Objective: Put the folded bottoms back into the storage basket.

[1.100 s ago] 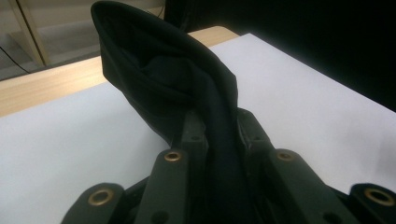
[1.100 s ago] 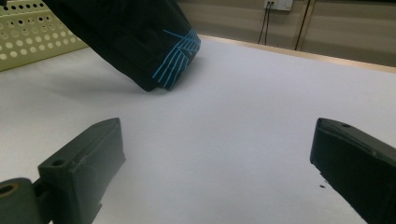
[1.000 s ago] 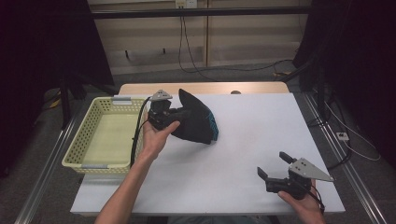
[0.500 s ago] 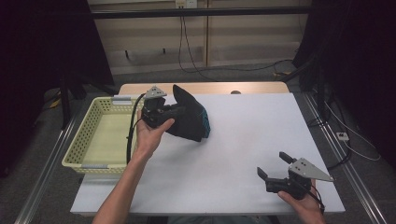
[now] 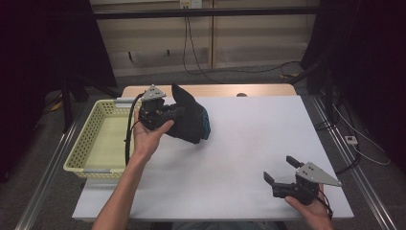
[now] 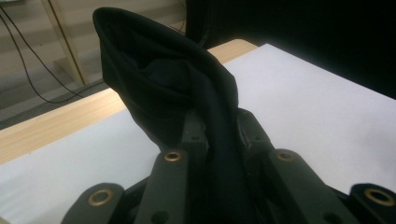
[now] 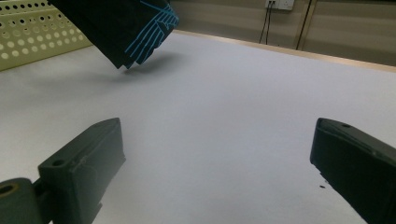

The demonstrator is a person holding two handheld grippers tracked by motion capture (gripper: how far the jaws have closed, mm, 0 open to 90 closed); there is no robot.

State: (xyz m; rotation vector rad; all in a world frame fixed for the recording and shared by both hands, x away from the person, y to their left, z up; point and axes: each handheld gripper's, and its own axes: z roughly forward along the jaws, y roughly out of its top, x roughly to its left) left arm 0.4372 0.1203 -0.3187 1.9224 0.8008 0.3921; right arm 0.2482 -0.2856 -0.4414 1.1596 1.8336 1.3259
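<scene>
Both jaws differ: left gripper [image 5: 165,115] clenches black cloth [image 5: 191,120] beside basket [image 5: 88,139]; right gripper [image 5: 282,178] released near table edge.

Dim room, white table [image 5: 249,143] evenly lit from above; soft shadows; dark, murky edges; near fingers [image 7: 79,172] blurred

The left claw [image 5: 160,112] is raised and clamped shut, while the right claw [image 5: 282,173] rests low, jaws spread wide.

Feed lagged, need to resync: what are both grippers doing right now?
Left gripper: jaws shut on the black cloth, lifted off the table.
Right gripper: jaws open, holding nothing.
</scene>
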